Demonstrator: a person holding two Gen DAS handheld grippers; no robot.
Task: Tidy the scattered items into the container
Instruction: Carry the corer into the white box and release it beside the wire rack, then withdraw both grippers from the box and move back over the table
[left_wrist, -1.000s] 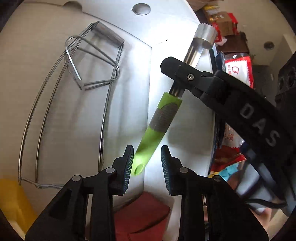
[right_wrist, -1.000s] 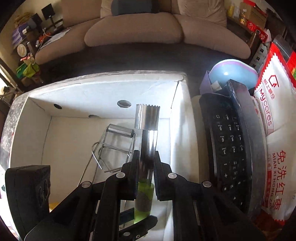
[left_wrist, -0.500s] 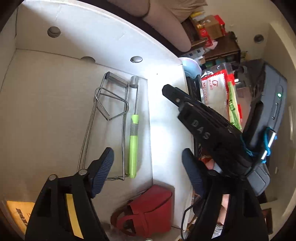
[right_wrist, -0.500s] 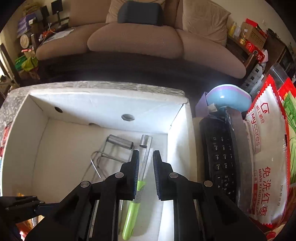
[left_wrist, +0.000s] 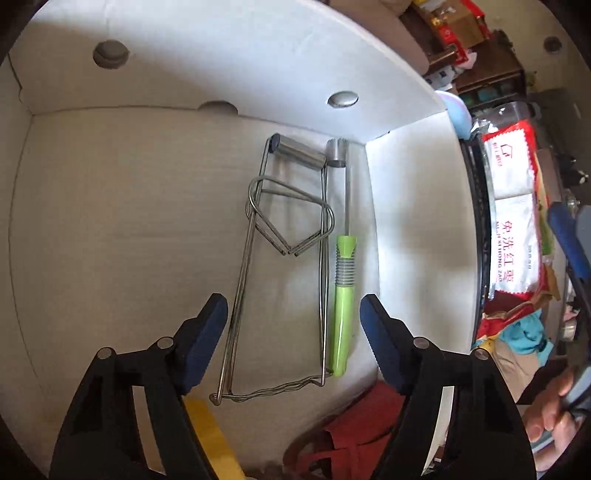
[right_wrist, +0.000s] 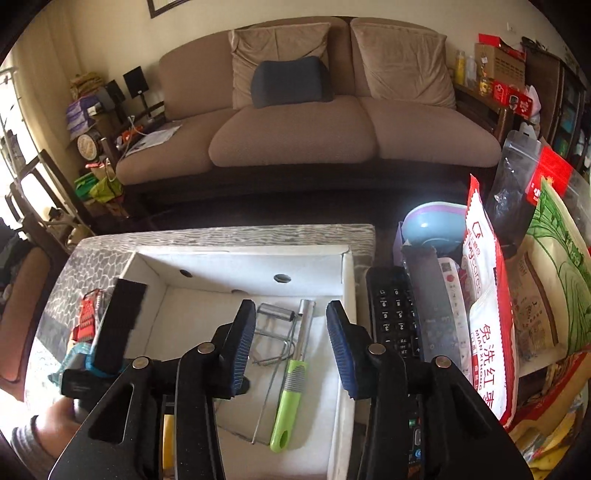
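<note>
Red pouch (half hidden) sits behind right finger.

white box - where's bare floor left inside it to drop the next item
Most of the white box floor is bare: the wide stretch left of the wire rack, running to the left and far walls. The right side is crowded: rack and green-handled corer lie side by side against the right wall, with a red item and a yellow one at the near edge.
</note>
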